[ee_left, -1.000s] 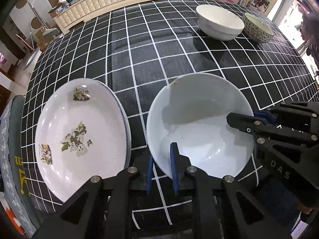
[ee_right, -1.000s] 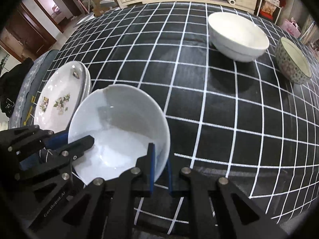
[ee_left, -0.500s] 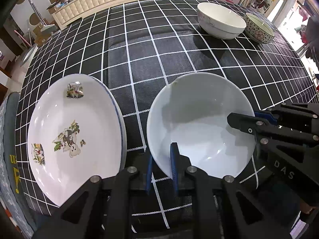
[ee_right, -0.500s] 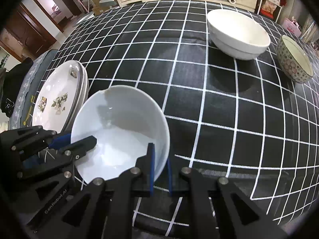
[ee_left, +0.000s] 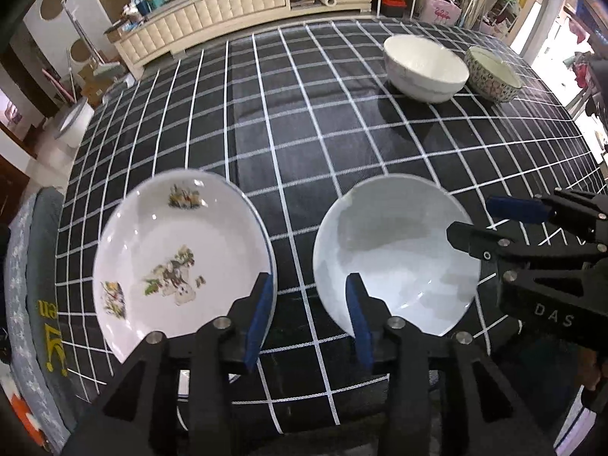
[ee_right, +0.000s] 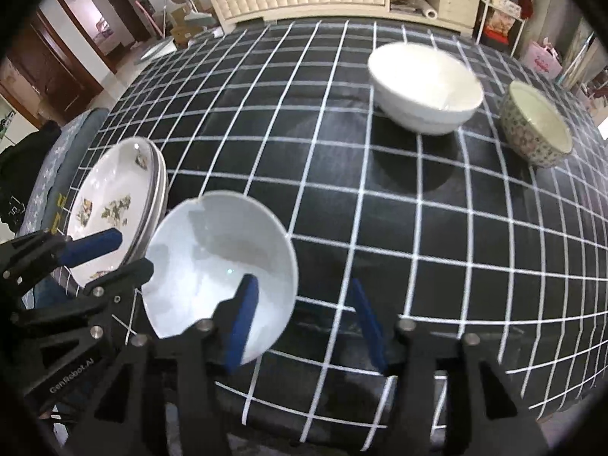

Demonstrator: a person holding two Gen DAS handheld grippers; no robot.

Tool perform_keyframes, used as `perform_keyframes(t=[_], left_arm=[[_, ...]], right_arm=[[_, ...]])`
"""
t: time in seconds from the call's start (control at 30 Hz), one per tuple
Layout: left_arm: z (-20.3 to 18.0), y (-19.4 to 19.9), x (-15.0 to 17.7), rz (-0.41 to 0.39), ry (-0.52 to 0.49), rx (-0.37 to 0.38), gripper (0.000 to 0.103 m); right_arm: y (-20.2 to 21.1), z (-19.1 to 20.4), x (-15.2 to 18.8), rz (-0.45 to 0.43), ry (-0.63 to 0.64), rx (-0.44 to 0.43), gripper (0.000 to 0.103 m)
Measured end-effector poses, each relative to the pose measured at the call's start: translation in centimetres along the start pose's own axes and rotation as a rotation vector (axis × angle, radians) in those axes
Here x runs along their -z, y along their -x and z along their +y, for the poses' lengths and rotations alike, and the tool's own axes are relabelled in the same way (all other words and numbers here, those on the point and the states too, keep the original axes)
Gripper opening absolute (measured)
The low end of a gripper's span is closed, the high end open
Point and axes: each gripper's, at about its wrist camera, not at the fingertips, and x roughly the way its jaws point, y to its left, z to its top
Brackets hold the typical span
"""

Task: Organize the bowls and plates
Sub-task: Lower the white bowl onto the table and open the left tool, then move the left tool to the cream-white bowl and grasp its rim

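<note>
A plain white shallow bowl (ee_left: 395, 262) (ee_right: 212, 254) sits on the black checked tablecloth (ee_left: 304, 133), right beside a stack of flowered plates (ee_left: 178, 262) (ee_right: 114, 205). My left gripper (ee_left: 309, 319) (ee_right: 133, 252) hangs over the bowl's near-left rim, its jaws opening. The rim lies between the blue pads, which do not press on it. My right gripper (ee_right: 304, 321) (ee_left: 471, 217) straddles the bowl's right rim the same way, its jaws opening, pads apart from the rim.
A deep white bowl (ee_left: 425, 68) (ee_right: 423, 87) and a flower-patterned bowl (ee_left: 492, 76) (ee_right: 535, 125) stand side by side at the far right. A cushioned chair (ee_left: 34, 266) stands at the left edge, a low cabinet (ee_left: 212, 3) beyond the table.
Both grippers were shut on the white bowl's rim; both have let go and lifted a little. The bowl stays beside the flowered plates.
</note>
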Motion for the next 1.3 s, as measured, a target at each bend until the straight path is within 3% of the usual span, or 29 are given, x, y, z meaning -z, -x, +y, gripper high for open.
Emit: perform_keyframes(t=[0.07,0.23,0.37,0.57,0.77,0.97,1.03,1.13,1.3], left_arm=[[-0.2,0.8,-0.6,-0.015,-0.003,0.008,0.038],[-1.1,2.6,-2.5,-0.071,-0.023,0.037,0.053],[-1.7,3.9,-4.7,-0.107,-0.035,0.044,0.054],[-2.1,4.7,-8.7,-0.122,-0.04,0.046,0.057],[-2.2,5.3,-12.3,-0.166,-0.023,0.042,0.057],[-3.1,3.2,-15.6,-0.13,-0.054,0.061,0.058],[-3.4,2.3,-16.7,-0.118,-0.054,0.07,0.065],[-3.5,1.2,-18.1,-0.11,-0.039,0.08,0.066],[-4.1,-1.4,-20.4,-0.075,-0.039,0.082,0.066]], right_arm=[[0.7,-0.4,-0.4,-0.013,-0.005,-0.001,0.06],[3.0,-1.8,-1.9,-0.06,-0.008,0.034,0.068],[5.0,-3.2,-3.6,-0.091,-0.011,0.067,0.076],[6.9,-5.1,-6.3,-0.131,-0.037,0.095,0.079],[7.2,-6.8,-8.6,-0.136,-0.045,0.115,0.091],[6.1,-8.8,-11.0,-0.118,-0.068,0.133,0.093],[5.5,-9.5,-11.8,-0.111,-0.073,0.15,0.093],[4.6,-10.3,-12.7,-0.094,-0.086,0.168,0.093],[2.9,-11.6,-13.9,-0.082,-0.113,0.122,0.093]])
